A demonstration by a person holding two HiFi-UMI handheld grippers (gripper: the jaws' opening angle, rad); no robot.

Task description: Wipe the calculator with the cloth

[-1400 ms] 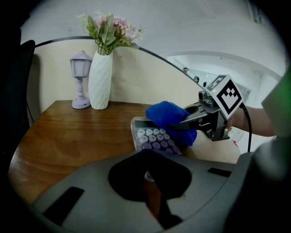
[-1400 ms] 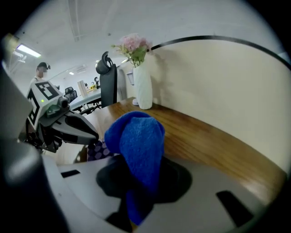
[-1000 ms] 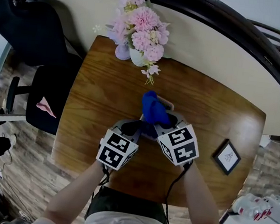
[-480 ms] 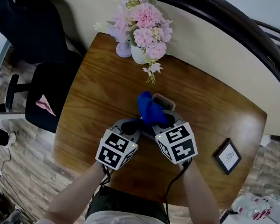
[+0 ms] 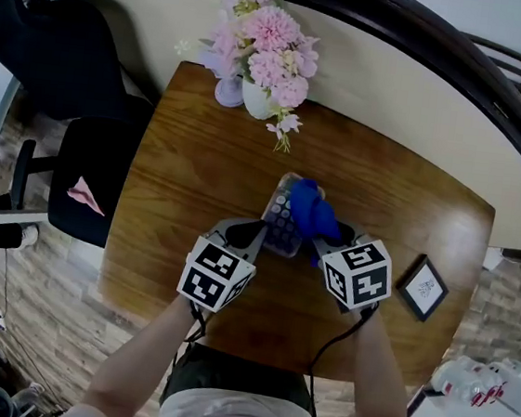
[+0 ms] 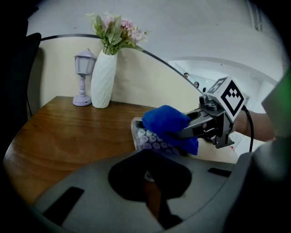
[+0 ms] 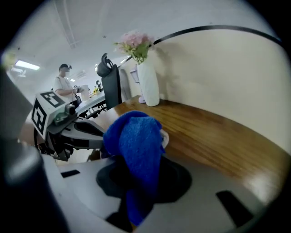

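Note:
A calculator (image 5: pixel 283 217) with pale round keys lies on the wooden table (image 5: pixel 189 176). My left gripper (image 5: pixel 259 240) is shut on its near end; in the left gripper view the calculator (image 6: pixel 148 138) runs into the jaws of the left gripper (image 6: pixel 150 169). My right gripper (image 5: pixel 328 235) is shut on a blue cloth (image 5: pixel 313 209), which rests on the calculator's right side. The right gripper view shows the cloth (image 7: pixel 135 143) bunched between the jaws of the right gripper (image 7: pixel 140 182), hiding most of the calculator. The cloth (image 6: pixel 167 125) covers the calculator's far right part.
A white vase of pink flowers (image 5: pixel 264 54) and a small lavender lantern (image 5: pixel 228 93) stand at the table's far edge. A small framed picture (image 5: pixel 422 290) lies at the right. A black chair (image 5: pixel 87 174) sits left of the table.
The right gripper has carried the blue cloth from the calculator's left side over to its right, uncovering the keys. The left gripper has stayed at the calculator's near end.

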